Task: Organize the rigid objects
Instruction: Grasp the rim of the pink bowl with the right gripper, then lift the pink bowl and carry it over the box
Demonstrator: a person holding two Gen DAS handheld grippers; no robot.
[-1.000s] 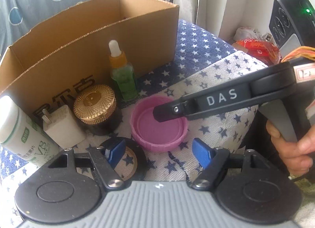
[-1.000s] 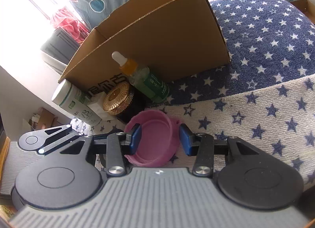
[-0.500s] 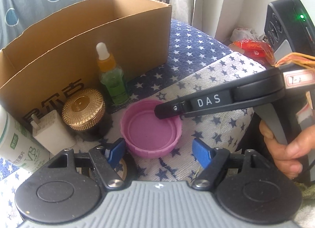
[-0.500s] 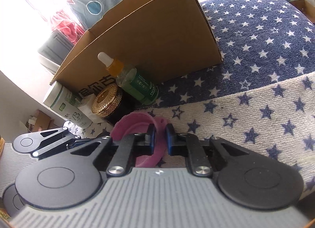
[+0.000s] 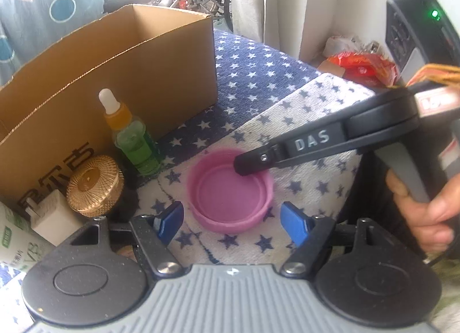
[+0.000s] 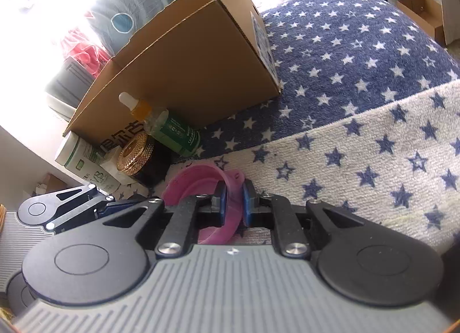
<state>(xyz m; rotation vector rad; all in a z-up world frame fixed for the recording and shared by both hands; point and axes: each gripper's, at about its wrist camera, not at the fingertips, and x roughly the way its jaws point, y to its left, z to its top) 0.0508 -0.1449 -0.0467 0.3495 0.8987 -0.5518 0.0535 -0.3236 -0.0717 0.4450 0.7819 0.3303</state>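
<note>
Right wrist view: low in the frame's centre, the right gripper (image 6: pixel 232 203) pinches one wall of the pink lid (image 6: pixel 201 180), which lies open side up on a star-patterned blanket (image 6: pixel 373 146), likely ready to lift toward the cardboard box (image 6: pixel 187 74). Left gripper (image 5: pixel 233 222) waits released, just beside the lid.

Pink lid (image 5: pixel 230 192), open side up, on starred cloth (image 5: pixel 304 120)
</note>
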